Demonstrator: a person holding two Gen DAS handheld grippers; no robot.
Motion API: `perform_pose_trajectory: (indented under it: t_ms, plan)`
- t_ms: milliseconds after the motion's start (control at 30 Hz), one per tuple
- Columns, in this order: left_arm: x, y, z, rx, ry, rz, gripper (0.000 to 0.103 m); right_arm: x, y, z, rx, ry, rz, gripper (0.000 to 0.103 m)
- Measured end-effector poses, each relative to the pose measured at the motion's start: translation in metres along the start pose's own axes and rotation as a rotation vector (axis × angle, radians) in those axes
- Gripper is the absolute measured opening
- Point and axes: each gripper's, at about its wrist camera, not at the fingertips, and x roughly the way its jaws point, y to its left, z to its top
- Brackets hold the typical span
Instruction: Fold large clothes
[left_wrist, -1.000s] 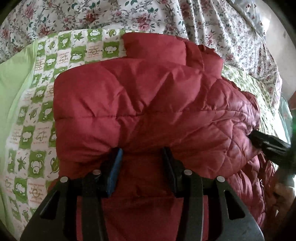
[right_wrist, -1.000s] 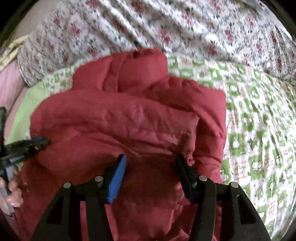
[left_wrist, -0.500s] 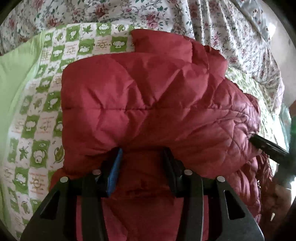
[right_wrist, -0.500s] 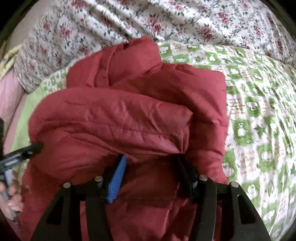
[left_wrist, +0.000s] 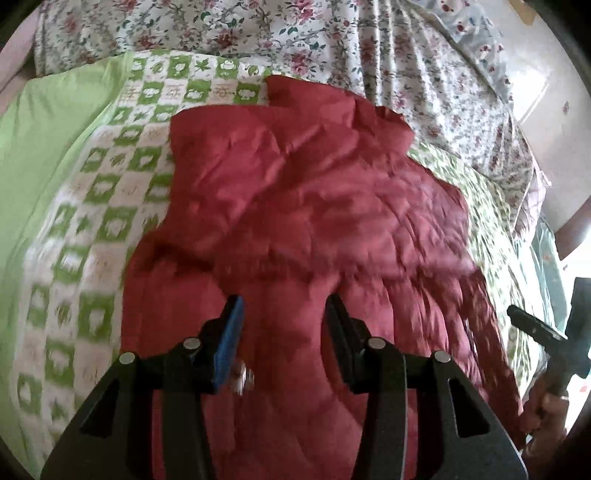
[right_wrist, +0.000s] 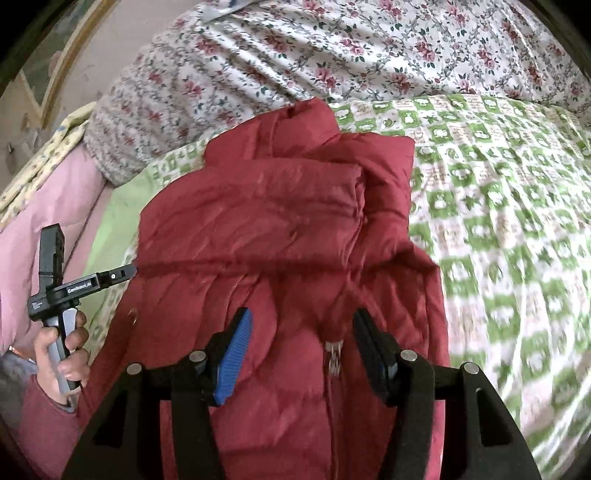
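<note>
On the bed's green-checked quilt (right_wrist: 517, 229), toward its floral-bedding edge, my red padded jacket (right_wrist: 266, 221) lies folded, soft, bulky and slippery, best pinched at a thick hem, with my left gripper (left_wrist: 284, 314) and right gripper (right_wrist: 303, 328) both released above it.

A bedroom in a home — the whole surface is a bed, spread with a green-and-white checked quilt (right_wrist: 517, 206) and a plain green sheet (left_wrist: 55, 147). Bunched floral bedding (right_wrist: 332, 55) lies along the far side, pink bedding (right_wrist: 40, 221) at one edge, and a worn plaster wall (right_wrist: 122, 48) stands behind.
</note>
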Motion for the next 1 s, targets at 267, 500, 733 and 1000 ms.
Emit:
perform_pose_trajectory:
  t_ms: [267, 500, 733, 1000]
  plan:
    - [-0.047, 0.006, -0.059, -0.039, -0.015, -0.025, 0.044, -0.035, -0.003, -0.033, 0.013, -0.017, 0.005, 0.063]
    - [-0.076, 0.022, -0.092, -0.077, -0.031, -0.017, 0.044, -0.052, -0.015, -0.064, 0.007, 0.011, -0.046, 0.068]
    - [-0.087, 0.041, -0.116, -0.117, -0.002, -0.023, 0.044, -0.063, -0.024, -0.092, 0.038, 0.036, -0.063, 0.069]
    - [-0.094, 0.059, -0.135, -0.148, 0.007, -0.01, 0.045, -0.07, -0.033, -0.117, 0.101, 0.062, -0.085, 0.07]
